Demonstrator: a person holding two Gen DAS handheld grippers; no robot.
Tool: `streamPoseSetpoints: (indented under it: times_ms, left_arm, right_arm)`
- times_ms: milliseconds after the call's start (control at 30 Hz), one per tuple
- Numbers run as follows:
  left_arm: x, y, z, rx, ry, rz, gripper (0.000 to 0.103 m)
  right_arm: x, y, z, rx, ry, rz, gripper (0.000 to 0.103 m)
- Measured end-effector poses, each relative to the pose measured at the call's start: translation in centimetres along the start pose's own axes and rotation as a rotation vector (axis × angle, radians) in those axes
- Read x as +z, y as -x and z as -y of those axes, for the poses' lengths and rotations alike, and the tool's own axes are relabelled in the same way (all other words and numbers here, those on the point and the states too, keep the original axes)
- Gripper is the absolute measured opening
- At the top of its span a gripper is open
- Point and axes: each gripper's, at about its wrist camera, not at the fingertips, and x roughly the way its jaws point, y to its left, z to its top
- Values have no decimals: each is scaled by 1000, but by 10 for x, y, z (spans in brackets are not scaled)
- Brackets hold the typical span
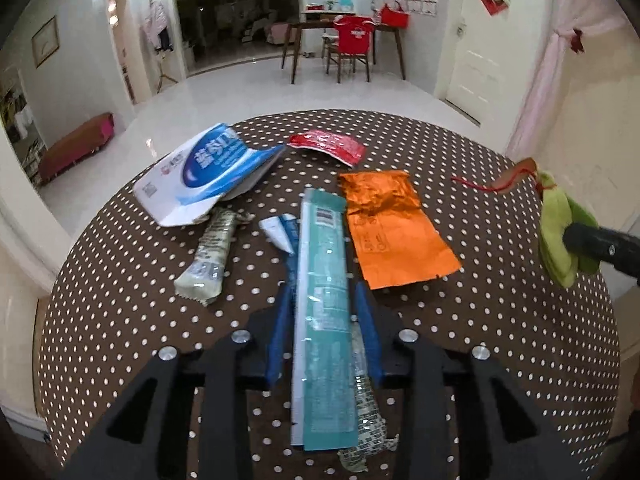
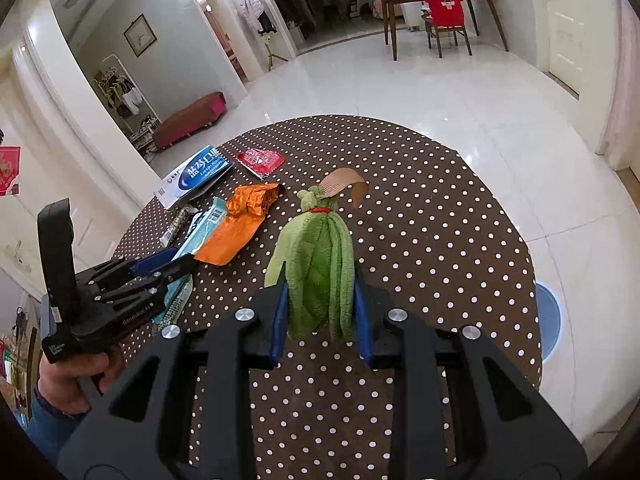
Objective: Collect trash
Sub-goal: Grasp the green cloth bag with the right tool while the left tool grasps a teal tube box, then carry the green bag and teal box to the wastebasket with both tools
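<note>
My left gripper (image 1: 324, 300) is shut on a long teal wrapper (image 1: 324, 304), with a crumpled clear wrapper (image 1: 366, 412) under it, just above the polka-dot table (image 1: 120, 320). My right gripper (image 2: 320, 280) is shut on a green cloth bundle (image 2: 316, 268) tied with a red cord, held over the table; the bundle also shows in the left wrist view (image 1: 556, 228). On the table lie an orange foil bag (image 1: 388, 228), a blue-white box (image 1: 208, 172), a red packet (image 1: 328, 145), a pale bar wrapper (image 1: 210, 256) and a small white-blue scrap (image 1: 280, 234).
The round table's edge (image 2: 532, 280) drops to a glossy white floor. A blue round object (image 2: 548, 320) lies on the floor at the right. A dining table with a chair (image 1: 348, 48) stands far back. A bench (image 1: 76, 146) is at the left wall.
</note>
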Motion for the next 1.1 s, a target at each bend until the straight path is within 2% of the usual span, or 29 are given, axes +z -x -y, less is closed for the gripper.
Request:
streamPoseSetpoints:
  times_ms: [33, 200, 233, 267, 433, 533, 600, 633, 667, 733, 767, 867, 1100]
  left_arm:
    - [1, 0, 1, -1, 1, -1, 25]
    - [5, 14, -6, -26, 56, 34, 24]
    - [6, 18, -8, -29, 63, 46, 20]
    - [7, 25, -11, -35, 72, 59, 4]
    - [2, 32, -28, -55, 104, 68, 4]
    - [-7, 28, -30, -43, 77, 51, 5]
    - [-8, 22, -23, -24, 47, 38, 21]
    - [-10, 20, -19, -13, 37, 38, 42]
    - [-10, 17, -18, -13, 31, 42, 43]
    - [-8, 10, -28, -34, 34, 19, 39]
    - [-8, 4, -29, -46, 36, 5, 31]
    - [-7, -1, -30, -65, 37, 1, 24]
    - [-13, 13, -30, -81, 59, 14, 23]
  right_arm:
    - [0, 0, 0, 0, 0, -1, 28]
    - [0, 1, -2, 2, 2, 3, 28]
    - [0, 1, -2, 2, 2, 4, 28]
    - [1, 1, -2, 2, 2, 5, 28]
    - [2, 0, 0, 12, -1, 4, 28]
    - [3, -1, -3, 18, 5, 2, 28]
    - [3, -1, -4, 21, 10, 1, 28]
    - [2, -1, -4, 21, 12, 0, 28]
    - [2, -1, -5, 20, 13, -1, 28]
    - [2, -2, -5, 19, 11, -2, 28]
    - [1, -1, -4, 19, 10, -2, 28]
    - [2, 0, -4, 17, 10, 0, 28]
    - [2, 4, 2, 3, -2, 6, 28]
